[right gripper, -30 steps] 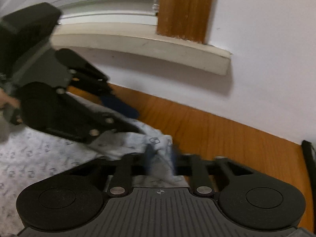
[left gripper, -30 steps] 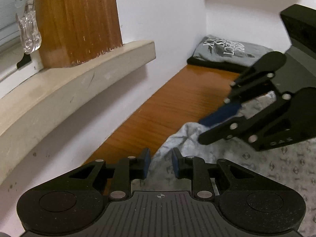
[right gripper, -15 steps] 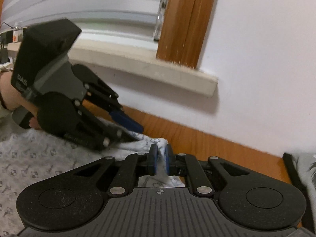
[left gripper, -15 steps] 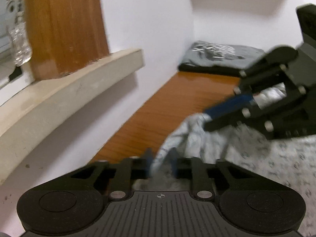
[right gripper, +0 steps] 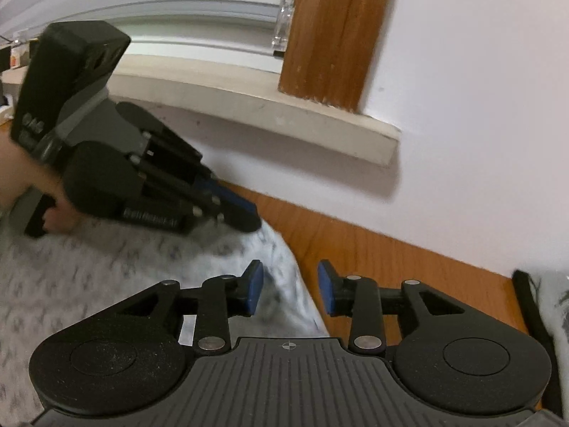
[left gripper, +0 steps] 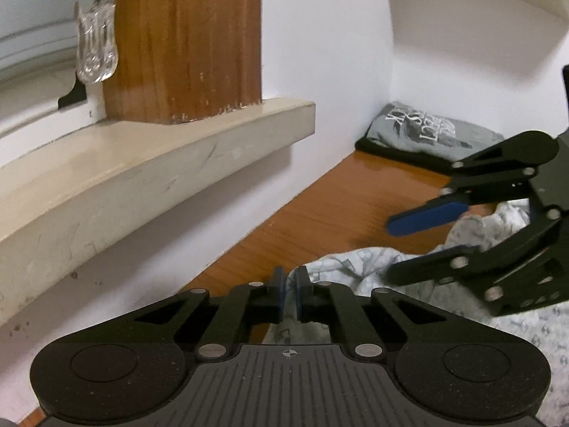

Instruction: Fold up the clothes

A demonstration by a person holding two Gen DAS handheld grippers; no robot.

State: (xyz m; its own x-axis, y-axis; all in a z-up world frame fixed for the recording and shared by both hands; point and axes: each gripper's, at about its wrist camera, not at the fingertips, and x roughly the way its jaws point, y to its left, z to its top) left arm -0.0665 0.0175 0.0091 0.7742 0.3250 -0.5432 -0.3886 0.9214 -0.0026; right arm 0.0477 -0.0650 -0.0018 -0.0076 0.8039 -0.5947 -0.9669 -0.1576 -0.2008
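A light grey garment with a small dark pattern (left gripper: 355,267) (right gripper: 106,267) lies on the wooden tabletop (left gripper: 338,206), its corner near the wall. My left gripper (left gripper: 288,277) is shut on the garment's edge, and a strip of cloth shows between its blue pads. From the right wrist view it (right gripper: 249,217) comes in from the left, held by a person's hand (right gripper: 21,178). My right gripper (right gripper: 290,284) has its jaws opening; the cloth's edge lies beneath the gap and the pads do not press it. It (left gripper: 394,249) hovers over the garment on the right.
A folded grey printed T-shirt on a black one (left gripper: 426,131) (right gripper: 558,302) sits in the far corner. A white wall, a pale window sill (left gripper: 160,163) (right gripper: 284,103) and a wooden frame post (left gripper: 185,35) run along the table. A clear clip (left gripper: 96,49) hangs by the window.
My left jaws closed onto the garment's edge. The right gripper, shut on the cloth corner before, has spread its jaws and let the cloth drop, shifting slightly to the right.
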